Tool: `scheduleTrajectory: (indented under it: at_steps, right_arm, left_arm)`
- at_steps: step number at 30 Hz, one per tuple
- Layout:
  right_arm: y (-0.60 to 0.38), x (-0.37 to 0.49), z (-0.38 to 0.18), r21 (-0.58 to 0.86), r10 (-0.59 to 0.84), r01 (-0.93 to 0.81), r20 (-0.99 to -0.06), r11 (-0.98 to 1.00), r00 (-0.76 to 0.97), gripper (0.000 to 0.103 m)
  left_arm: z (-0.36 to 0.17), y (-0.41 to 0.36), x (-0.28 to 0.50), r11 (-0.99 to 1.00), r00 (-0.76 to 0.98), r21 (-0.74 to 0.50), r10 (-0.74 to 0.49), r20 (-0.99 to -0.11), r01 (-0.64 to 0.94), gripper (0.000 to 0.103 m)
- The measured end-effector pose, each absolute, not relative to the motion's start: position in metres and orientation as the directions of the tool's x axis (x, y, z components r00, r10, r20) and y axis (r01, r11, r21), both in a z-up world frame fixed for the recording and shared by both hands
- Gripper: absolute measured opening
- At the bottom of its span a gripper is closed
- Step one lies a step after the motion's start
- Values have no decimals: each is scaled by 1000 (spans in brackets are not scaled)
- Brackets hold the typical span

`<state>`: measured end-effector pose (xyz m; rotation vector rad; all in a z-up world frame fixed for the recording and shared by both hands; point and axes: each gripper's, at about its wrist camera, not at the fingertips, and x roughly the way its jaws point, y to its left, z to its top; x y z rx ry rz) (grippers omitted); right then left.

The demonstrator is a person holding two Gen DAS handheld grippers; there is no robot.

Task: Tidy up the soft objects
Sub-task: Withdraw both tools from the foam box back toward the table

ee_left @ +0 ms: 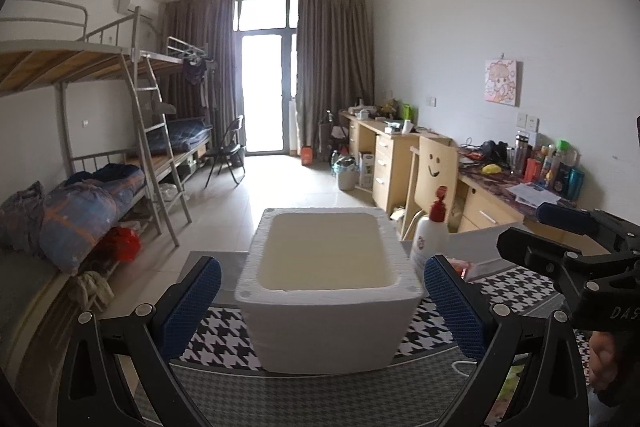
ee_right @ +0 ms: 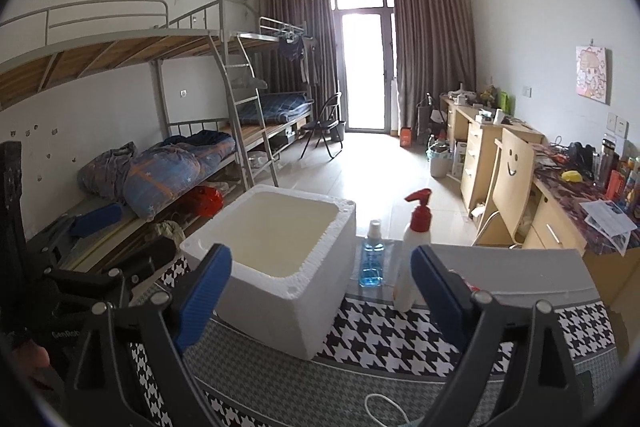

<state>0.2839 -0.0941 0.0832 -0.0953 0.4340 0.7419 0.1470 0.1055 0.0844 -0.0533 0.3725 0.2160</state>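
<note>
A white foam box [ee_left: 326, 323] with an empty cream interior stands on a houndstooth cloth [ee_left: 224, 339]; it also shows in the right wrist view [ee_right: 280, 303]. My left gripper [ee_left: 322, 299] is open, its blue pads on either side of the box front, holding nothing. My right gripper [ee_right: 320, 283] is open and empty, to the right of the box; its body shows in the left wrist view [ee_left: 568, 247]. No soft object to sort is visible on the table.
A white bottle with a red pump [ee_right: 412, 251] and a small blue-liquid bottle [ee_right: 372, 259] stand right of the box. A grey foam lid [ee_right: 520, 271] lies behind my right gripper. Bunk beds [ee_right: 160, 163] with bedding stand left, cluttered desks [ee_right: 560, 195] right.
</note>
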Motion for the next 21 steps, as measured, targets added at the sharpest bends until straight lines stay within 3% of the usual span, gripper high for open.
scheduleTrajectory:
  at_steps: [21]
  right_arm:
    - [-150, 256, 83, 63, 616, -640, -360, 766, 701, 94]
  left_arm:
    - [87, 56, 126, 994, 933, -16, 97, -346, -109, 102]
